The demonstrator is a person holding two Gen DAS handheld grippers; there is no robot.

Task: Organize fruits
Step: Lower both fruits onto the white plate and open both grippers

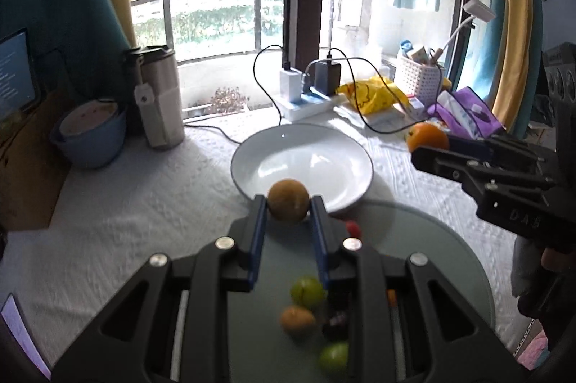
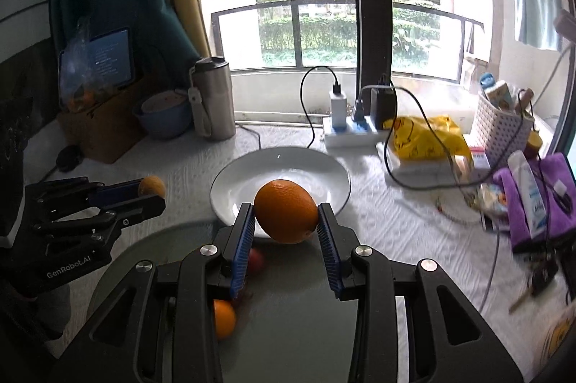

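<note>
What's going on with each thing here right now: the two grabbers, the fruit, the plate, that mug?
Left gripper: jaws shut on brown fruit.
Right gripper: jaws shut on orange.
White plate: empty, upright.
Steel mug: upright, lid on.
Chargers: plugged into power strip.

Far left: tall steel travel mug, upright, beside blue ceramic bowl
Ahead, by the window: white power strip with plugged chargers
Far right: yellow plastic bag, white plastic lattice basket, purple cloth

Two oranges, two green fruits
</note>
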